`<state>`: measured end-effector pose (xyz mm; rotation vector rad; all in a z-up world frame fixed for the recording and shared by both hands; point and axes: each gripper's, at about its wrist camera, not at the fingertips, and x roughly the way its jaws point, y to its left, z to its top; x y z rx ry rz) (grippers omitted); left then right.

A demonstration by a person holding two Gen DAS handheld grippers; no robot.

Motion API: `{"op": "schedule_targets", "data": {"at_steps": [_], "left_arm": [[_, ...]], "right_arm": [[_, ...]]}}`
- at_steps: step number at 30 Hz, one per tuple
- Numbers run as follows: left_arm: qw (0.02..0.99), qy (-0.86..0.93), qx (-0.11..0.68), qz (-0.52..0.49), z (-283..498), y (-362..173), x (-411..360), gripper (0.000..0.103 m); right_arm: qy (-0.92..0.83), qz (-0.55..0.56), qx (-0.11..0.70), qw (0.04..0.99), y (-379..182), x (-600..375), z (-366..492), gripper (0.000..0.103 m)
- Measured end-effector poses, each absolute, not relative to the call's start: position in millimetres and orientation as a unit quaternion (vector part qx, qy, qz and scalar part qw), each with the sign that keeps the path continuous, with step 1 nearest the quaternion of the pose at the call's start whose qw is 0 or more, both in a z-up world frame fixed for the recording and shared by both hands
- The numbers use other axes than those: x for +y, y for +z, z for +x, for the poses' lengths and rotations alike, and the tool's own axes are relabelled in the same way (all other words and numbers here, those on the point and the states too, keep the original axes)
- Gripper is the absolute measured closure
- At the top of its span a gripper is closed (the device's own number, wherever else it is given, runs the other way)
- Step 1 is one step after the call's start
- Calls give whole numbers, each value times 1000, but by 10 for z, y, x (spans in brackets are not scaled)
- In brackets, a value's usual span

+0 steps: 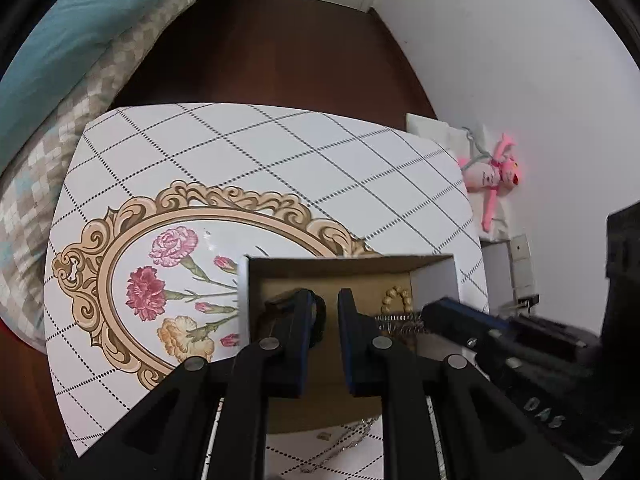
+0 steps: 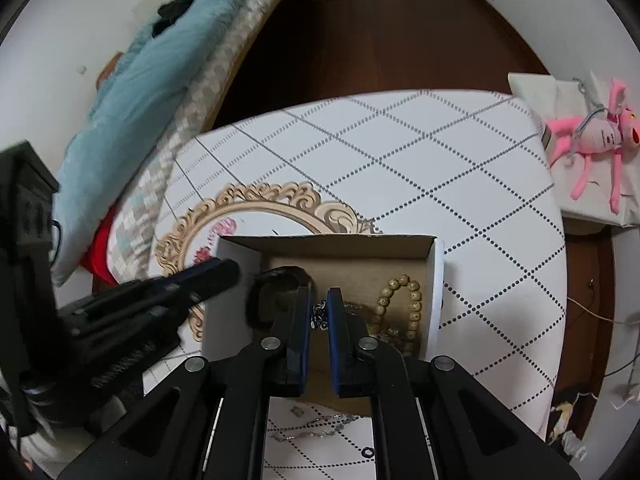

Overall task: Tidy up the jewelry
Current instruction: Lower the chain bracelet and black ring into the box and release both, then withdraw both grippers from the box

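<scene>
- Because the left gripper (image 1: 325,320) hangs with its jaws parted and nothing between them, low in the left wrist view over the open brown cardboard box (image 1: 348,266), the risk there is a stray knock: a black ring-shaped band (image 1: 319,322) sits just behind the left pad, and a careless descent could shove it or tilt the box.
- At the right of that view the right gripper (image 1: 434,312) reaches into the same box beside the tan wooden bead bracelet (image 1: 396,300); the two tools stand near each other and could collide inside the walls.
- At the bottom centre a thin silver chain (image 1: 344,446) lies loose on the white diamond-patterned tabletop (image 1: 280,160), outside the box, half hidden under the fingers, so it could be dragged off.
- In the right wrist view the right gripper (image 2: 319,316) is pinched on a dark fine-link chain (image 2: 319,314) over the box (image 2: 332,244); I judge the hold slight, and the chain could slip, or snag the bead bracelet (image 2: 404,304) just to its right when let go.
- Room is tight inside the box; the tabletop (image 2: 400,152) in the upper half is open, though its near edge is close behind the silver chain (image 2: 320,428).
</scene>
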<state>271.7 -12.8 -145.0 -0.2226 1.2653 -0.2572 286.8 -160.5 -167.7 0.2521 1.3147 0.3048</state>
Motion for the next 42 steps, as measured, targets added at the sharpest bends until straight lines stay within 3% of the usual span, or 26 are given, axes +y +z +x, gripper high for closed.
{"op": "schedule_targets", "data": {"at_steps": [1,4,5,7,9,12,14,15,19,23,25,42], "left_arm": [[794,-117,587,-106,2731,-1445,-110,82],[803,-95,579,-100,2747,-1405,-44,46],[807,-87,575,-99,2732,-1388,-7,39],[810,-76,574,-89,2735,-1388,29,37],[816,-61,570,-76,2700,-1383,60,37],[826,-35,560,-49,2610,-1383,88,27],[832,-16,553,-26,2544,-1398,90,15],[834,-6,552,-16,2502,-1414,88,15],[839,10,544,10,2364,-1470,65,0],[848,14,529,21,2237,-1475,34,0],[851,17,524,24,2177,-1471,19,0],[868,27,495,7,1782,-1250,-37,0]], "right_arm": [[141,117,615,767,-1724,-1600,2898,94],[136,111,619,765,-1757,-1607,2930,93],[132,112,620,765,-1760,-1620,2935,88],[127,106,617,769,-1738,-1629,2939,61],[116,98,612,776,-1705,-1644,2929,54],[84,58,605,790,-1667,-1646,2875,51],[57,25,599,798,-1666,-1632,2812,37],[45,14,596,802,-1664,-1633,2776,28],[7,-24,583,812,-1670,-1643,2630,10],[-18,-50,570,820,-1664,-1691,2483,7],[-24,-52,568,821,-1680,-1705,2430,0],[-43,-41,531,845,-1460,-1826,2002,0]]}}
